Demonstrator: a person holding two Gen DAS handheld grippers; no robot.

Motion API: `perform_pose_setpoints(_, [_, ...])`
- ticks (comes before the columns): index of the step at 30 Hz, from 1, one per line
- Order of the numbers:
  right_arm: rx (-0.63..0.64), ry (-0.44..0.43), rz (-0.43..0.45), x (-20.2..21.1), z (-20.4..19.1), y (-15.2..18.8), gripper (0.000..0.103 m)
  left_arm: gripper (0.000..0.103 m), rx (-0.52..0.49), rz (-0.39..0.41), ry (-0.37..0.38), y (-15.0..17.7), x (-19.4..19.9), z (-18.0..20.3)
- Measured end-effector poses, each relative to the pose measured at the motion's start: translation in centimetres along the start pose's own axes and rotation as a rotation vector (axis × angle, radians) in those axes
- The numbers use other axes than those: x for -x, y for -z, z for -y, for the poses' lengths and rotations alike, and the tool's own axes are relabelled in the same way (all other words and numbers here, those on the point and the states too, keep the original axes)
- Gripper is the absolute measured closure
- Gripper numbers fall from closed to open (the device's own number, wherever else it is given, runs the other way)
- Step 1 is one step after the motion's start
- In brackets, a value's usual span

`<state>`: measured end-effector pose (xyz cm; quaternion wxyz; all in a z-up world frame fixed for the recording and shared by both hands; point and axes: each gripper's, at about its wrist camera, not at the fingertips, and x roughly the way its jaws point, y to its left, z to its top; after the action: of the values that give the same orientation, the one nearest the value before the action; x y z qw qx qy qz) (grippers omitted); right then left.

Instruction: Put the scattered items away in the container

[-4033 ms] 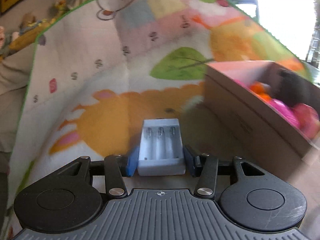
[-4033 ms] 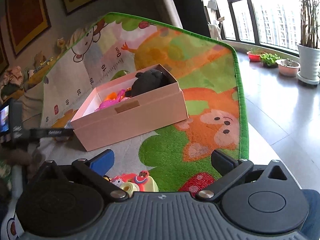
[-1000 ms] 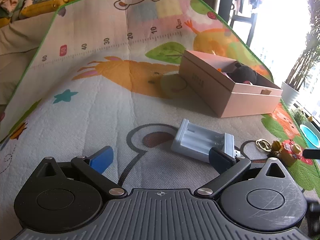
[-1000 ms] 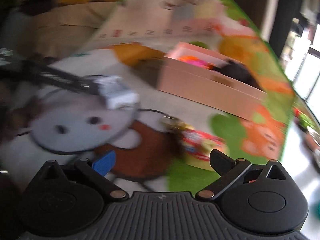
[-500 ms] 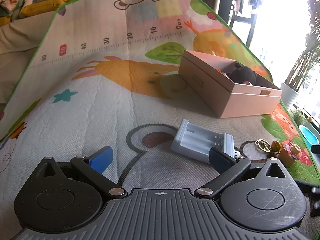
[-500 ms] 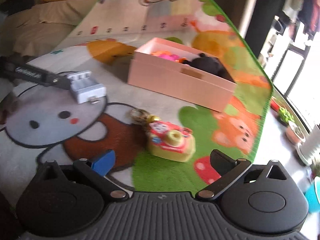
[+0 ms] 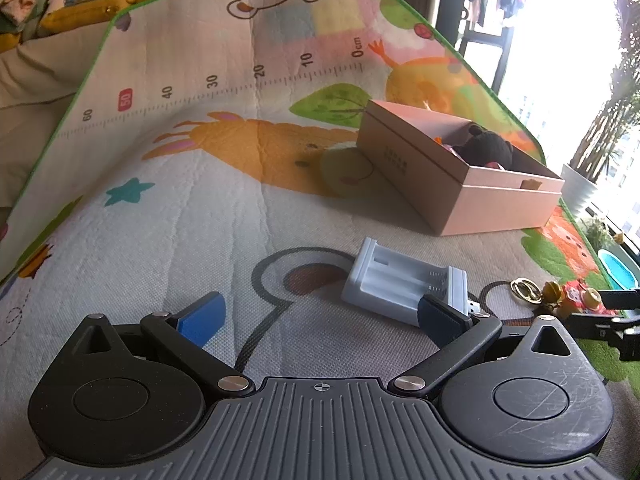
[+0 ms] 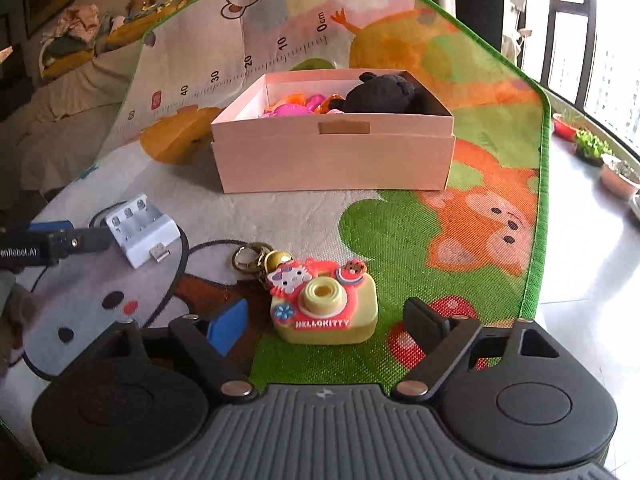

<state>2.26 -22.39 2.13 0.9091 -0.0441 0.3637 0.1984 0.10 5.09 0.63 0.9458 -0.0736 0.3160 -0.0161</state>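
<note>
A white battery charger [image 7: 400, 280] [image 8: 140, 230] lies flat on the play mat. My left gripper [image 7: 320, 316] [image 8: 76, 234] is open and holds nothing; its right finger [image 7: 440, 318] rests by the charger's near end. A yellow and pink toy camera keychain [image 8: 324, 308] [image 7: 576, 296] sits on the mat between the tips of my open right gripper [image 8: 326, 326], touching neither finger. The pink box [image 8: 332, 160] [image 7: 460, 184] stands beyond both, holding a black plush [image 8: 384, 94] and pink and orange toys [image 8: 298, 106].
The mat's green edge [image 8: 542, 200] runs along the right, with tiled floor [image 8: 592, 264] and plant pots [image 8: 618, 174] past it. A sofa with soft toys [image 7: 60, 8] lies at the back left. A sleeve shows at the left edge [image 8: 12, 308].
The left gripper, earlier shut on the charger, has set it on the mat and stands open. The right gripper swung round and moved in until the toy camera sits between its fingers.
</note>
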Motion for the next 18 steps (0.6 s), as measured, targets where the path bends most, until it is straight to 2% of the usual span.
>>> perform_pose_setpoints(2, [0.019, 0.001, -0.002, -0.1, -0.3, -0.1, 0.031, 0.000, 0.004, 0.002, 0.004, 0.0, 0.0, 0.0])
perform_pose_setpoints(4, [0.035, 0.017, 0.005, -0.1, -0.6, -0.1, 0.045, 0.000, 0.016, 0.007, 0.014, 0.0, 0.1, -0.1])
perform_pose_setpoints(6, [0.033, 0.025, 0.013, 0.0, -0.5, 0.0, 0.047, 0.000, 0.001, 0.002, 0.021, -0.1, 0.0, 0.1])
perform_pose_setpoints(9, [0.046, 0.028, 0.032, 0.1, -0.6, 0.4, 0.047, 0.000, -0.138, -0.011, 0.070, -0.1, -0.1, 1.9])
perform_pose_setpoints(11, [0.079, 0.052, 0.060, 0.2, -1.1, 1.0, 0.044, 0.000, -0.230, -0.006, 0.080, -0.1, -0.2, 3.7])
perform_pose_setpoints(12, [0.091, 0.072, 0.075, 0.3, -1.4, 1.3, 0.038, 0.000, -0.261, -0.012, 0.082, -0.2, -0.5, 4.5])
perform_pose_setpoints(14, [0.094, 0.095, 0.094, 0.4, -1.4, 1.7, 0.031, 0.000, -0.292, -0.031, 0.090, -0.4, -1.2, 5.6])
perform_pose_setpoints(18, [0.020, 0.074, 0.071, 0.2, -0.1, 1.5, 0.017, 0.000, -0.345, -0.056, 0.067, -0.7, -2.7, 7.0])
